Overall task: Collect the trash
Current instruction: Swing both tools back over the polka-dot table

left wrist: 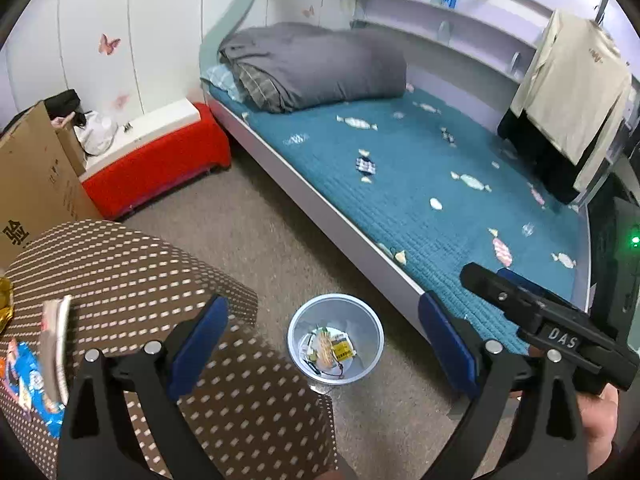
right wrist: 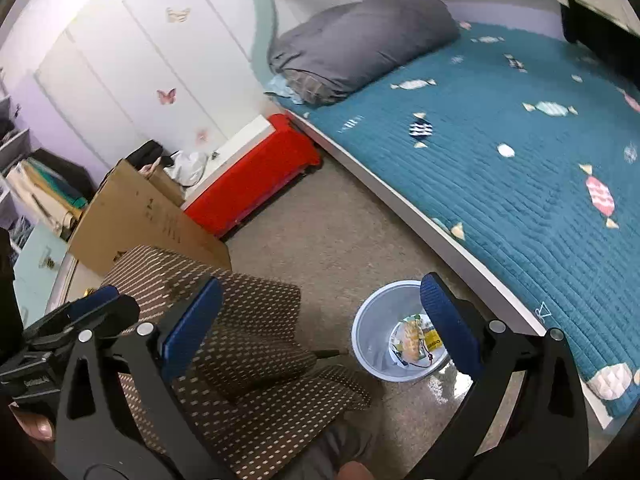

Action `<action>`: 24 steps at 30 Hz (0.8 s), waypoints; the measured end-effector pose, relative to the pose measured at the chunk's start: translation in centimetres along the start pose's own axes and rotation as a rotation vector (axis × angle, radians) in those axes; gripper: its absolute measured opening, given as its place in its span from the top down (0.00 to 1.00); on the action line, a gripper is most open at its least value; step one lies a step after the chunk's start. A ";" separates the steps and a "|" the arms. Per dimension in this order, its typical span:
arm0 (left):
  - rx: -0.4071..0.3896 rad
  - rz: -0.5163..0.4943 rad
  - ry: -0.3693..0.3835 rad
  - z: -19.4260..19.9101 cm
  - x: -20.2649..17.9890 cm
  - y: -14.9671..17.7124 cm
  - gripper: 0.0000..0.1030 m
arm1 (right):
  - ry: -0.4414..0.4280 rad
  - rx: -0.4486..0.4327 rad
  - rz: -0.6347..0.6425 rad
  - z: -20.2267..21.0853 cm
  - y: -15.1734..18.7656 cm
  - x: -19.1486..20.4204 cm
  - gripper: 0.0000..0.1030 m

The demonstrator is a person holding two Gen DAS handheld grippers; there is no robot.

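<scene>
Down on the floor between the bed [left wrist: 400,184] and the desk [left wrist: 132,264] with its dotted brown cloth stands a small pale bin [left wrist: 335,338], close enough, I'd judge, for either hand to drop things in. Wrappers [left wrist: 330,347] already lie at its bottom. Both tools hang above it: the left gripper [left wrist: 322,334] has its fingers spread wide with nothing between them, and the right gripper [right wrist: 320,316] is likewise wide and empty. More litter, a blue packet [left wrist: 26,376] and a pale wrapper [left wrist: 56,344], sits near the desk's left edge, probably next to go. A cardboard box [left wrist: 36,176] crowds that side, but the floor around the bin is open.
</scene>
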State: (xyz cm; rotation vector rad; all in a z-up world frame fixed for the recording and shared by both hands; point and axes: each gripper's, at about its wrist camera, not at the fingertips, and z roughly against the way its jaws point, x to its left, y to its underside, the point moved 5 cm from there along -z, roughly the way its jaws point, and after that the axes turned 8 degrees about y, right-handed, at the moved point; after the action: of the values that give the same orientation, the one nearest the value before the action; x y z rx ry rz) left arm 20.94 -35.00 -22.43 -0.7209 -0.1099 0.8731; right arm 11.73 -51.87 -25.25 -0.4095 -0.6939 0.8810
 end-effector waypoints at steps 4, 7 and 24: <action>-0.055 0.001 -0.004 3.7 0.9 0.7 0.08 | -0.013 -0.011 0.039 1.6 0.4 2.8 0.06; -0.092 0.001 -0.021 6.3 2.0 1.5 0.08 | -0.013 -0.014 0.069 2.2 0.8 4.7 0.06; -0.227 0.197 -0.176 16.6 14.9 8.1 0.07 | -0.102 0.013 0.318 3.3 4.8 19.1 0.06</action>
State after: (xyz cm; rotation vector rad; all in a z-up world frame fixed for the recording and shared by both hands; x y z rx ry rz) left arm 19.18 -11.80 -17.71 -0.8761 -0.3028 1.1238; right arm 15.16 -33.42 -18.42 -0.4734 -0.7270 1.2126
